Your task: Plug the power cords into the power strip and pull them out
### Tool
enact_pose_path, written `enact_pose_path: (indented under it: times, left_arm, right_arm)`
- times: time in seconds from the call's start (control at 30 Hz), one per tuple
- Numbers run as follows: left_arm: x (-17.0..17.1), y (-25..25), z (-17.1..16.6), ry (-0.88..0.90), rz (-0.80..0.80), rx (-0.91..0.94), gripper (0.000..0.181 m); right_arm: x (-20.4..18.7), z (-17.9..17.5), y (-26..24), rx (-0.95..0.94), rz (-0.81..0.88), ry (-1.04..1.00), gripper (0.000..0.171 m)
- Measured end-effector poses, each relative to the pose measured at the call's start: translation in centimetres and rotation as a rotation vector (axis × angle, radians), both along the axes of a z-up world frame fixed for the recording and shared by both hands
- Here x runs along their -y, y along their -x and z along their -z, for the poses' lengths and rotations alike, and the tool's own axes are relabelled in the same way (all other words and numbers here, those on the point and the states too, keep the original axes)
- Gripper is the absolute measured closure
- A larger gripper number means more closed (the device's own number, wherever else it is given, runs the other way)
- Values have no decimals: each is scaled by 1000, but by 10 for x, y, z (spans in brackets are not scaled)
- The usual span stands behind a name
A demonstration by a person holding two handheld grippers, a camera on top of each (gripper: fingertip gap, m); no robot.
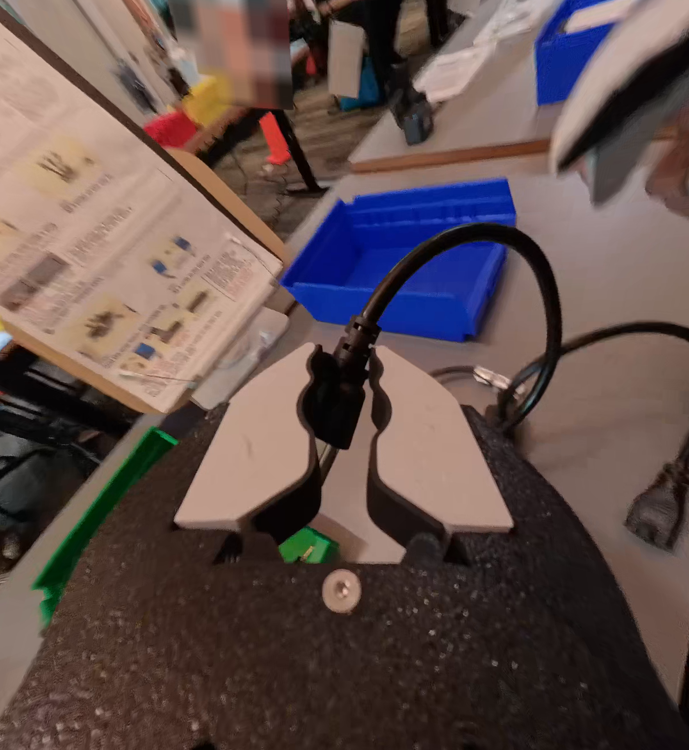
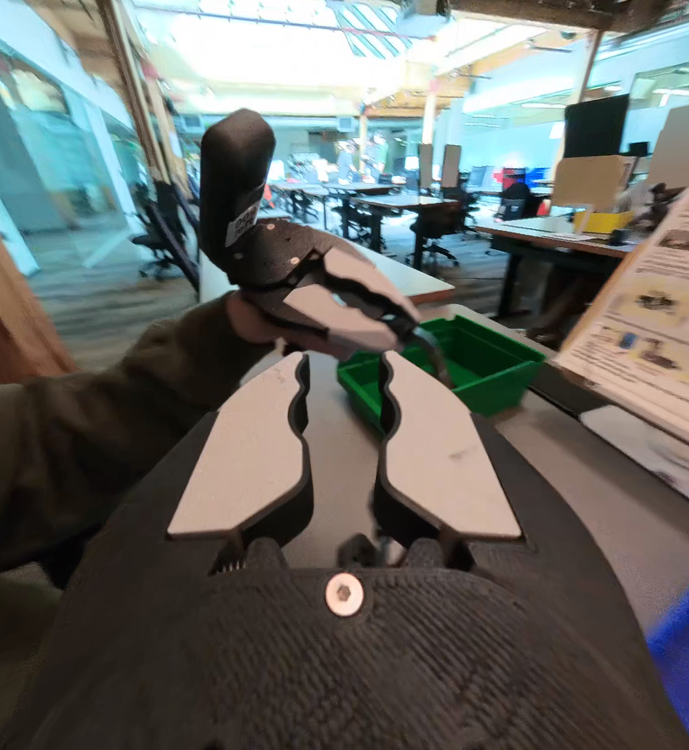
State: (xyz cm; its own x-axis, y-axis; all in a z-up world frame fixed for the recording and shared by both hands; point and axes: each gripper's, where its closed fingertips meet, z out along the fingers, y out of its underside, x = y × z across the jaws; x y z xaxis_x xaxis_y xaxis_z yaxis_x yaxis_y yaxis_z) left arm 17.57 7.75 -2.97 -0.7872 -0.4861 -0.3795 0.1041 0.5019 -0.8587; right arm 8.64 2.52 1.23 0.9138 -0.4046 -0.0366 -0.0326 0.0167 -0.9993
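My left gripper [image 1: 344,353] is shut on a black power plug [image 1: 334,397], held above the grey table. Its black cord [image 1: 497,239] arches up and down to the right. A second black cord ends in a connector [image 1: 659,511] lying on the table at the right. In the right wrist view my right gripper [image 2: 344,361] is open and empty. Beyond it the left gripper [image 2: 399,324] holds the plug, whose cord [image 2: 436,353] hangs over a green bin [image 2: 492,377]. The right gripper [image 1: 618,101] is a blur at the top right of the left wrist view. No power strip is clearly seen.
A blue bin [image 1: 395,259] stands on the table ahead of the left gripper. The green bin's edge [image 1: 103,507] is at its lower left. A propped board with an instruction sheet [image 1: 111,243] stands at the left and also shows in the right wrist view [image 2: 659,324]. My hands' fingertips stand some 11 centimeters from each other. Both grippers' tips are roughly 25 centimeters from the connector [image 1: 659,511].
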Motion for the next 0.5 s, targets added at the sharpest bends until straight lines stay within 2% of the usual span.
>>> enact_pose_path:
  times: [0.1,0.13,0.23,0.3,0.37,0.5]
  left_arm:
    - [-8,7,-48,91,-66,99,160]
    - [-13,7,-64,123,-134,162,160]
    - [-16,11,-82,124,-253,307,161]
    - [-8,15,-74,109,-262,337,160]
    - [-3,17,-57,85,-273,339,161]
    - [-2,21,-37,59,-300,361,161]
  right_arm:
    - [-18,0,6,-76,-38,-136,132]
    - [-25,0,4,-113,-45,-189,129]
    - [-31,-12,-21,-157,21,-390,123]
    - [-17,-24,-48,-195,115,-576,119]
    - [-2,-28,-68,-240,155,-711,126]
    - [2,-13,-84,-415,64,-847,142]
